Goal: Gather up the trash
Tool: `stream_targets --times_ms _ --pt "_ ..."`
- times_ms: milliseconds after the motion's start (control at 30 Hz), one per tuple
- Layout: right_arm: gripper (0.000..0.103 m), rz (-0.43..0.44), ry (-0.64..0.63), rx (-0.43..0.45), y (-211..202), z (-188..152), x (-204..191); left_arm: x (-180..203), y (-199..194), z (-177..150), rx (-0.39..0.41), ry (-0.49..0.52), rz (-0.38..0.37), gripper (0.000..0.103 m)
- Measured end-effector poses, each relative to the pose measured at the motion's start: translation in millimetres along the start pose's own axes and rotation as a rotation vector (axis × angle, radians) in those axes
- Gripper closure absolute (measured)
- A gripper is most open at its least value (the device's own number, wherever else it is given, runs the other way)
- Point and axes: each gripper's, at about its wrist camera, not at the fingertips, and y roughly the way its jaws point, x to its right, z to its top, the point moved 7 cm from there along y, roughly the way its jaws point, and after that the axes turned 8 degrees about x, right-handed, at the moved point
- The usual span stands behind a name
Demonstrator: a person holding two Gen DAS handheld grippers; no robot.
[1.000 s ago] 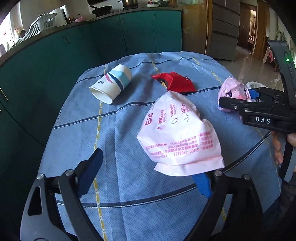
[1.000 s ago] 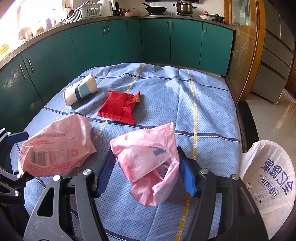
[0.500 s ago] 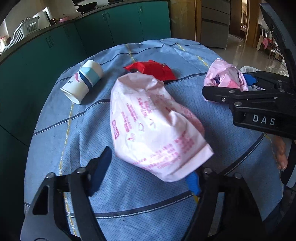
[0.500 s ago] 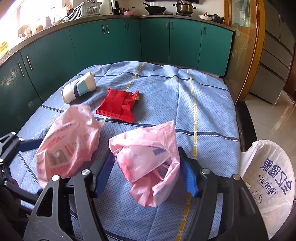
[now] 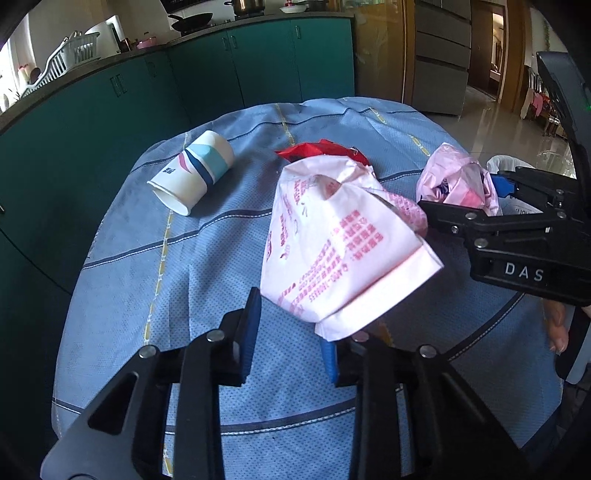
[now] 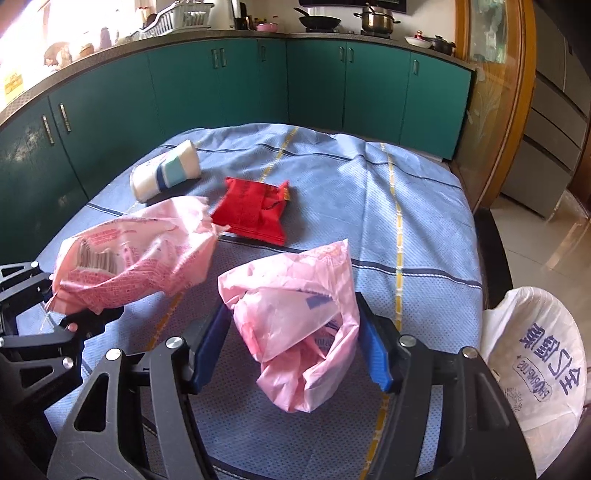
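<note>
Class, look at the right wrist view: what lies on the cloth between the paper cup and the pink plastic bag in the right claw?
The red wrapper lies between the paper cup and the pink plastic bag, in the right wrist view.

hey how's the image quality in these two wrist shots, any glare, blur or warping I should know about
Left wrist view: fisheye bends the green cabinets into an arc, corners vignetted black, the pink printed packet slightly soft at its lower edge. Right wrist view: the window at upper left is blown out, the pink plastic bag is sharp, the tablecloth evenly lit.
</note>
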Motion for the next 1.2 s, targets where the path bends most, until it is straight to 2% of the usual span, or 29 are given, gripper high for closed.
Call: stream_targets --times_ms 333,567,600,633,667,733,800,867,900,967,1033,1200 --pt "0.039 0.024 -0.017 0.02 -3 3 -7 -14 -10 2 0.033 -0.015 0.04 0.073" --pt "0.039 0.029 -0.017 0.026 -6 2 -8 -26 -7 -3 0.021 -0.059 0.021 0.071" --pt "0.039 0.028 -0.017 0.026 -6 2 -8 -28 -6 -4 0.02 -0.067 0.022 0.068" --pt "0.039 0.029 -0.017 0.026 -7 2 -8 -30 -4 -4 0.017 -0.077 0.024 0.058" --pt "0.039 0.028 -0.017 0.026 -6 2 -8 -31 -3 -5 0.016 -0.083 0.025 0.042" --pt "0.039 0.027 -0.015 0.025 -6 2 -7 -35 -2 -4 0.022 -0.101 0.03 0.033" --pt "0.039 0.029 -0.012 0.025 -7 2 -7 -35 0 -2 0.019 -0.106 0.026 0.029" --pt "0.039 0.031 -0.013 0.022 -7 2 -8 -35 1 1 0.027 -0.104 0.036 0.018" --pt "0.039 0.031 -0.016 0.021 -6 2 -9 -35 1 4 0.033 -0.102 0.037 0.016" --pt "0.039 0.026 -0.022 0.019 -6 1 -9 -28 -1 8 0.039 -0.091 -0.009 0.009" --pt "0.039 0.027 -0.021 0.017 -6 1 -9 -19 -1 10 0.036 -0.07 -0.045 0.006" --pt "0.039 0.017 -0.014 0.01 -3 1 -7 -6 2 15 0.03 -0.039 -0.053 0.006"
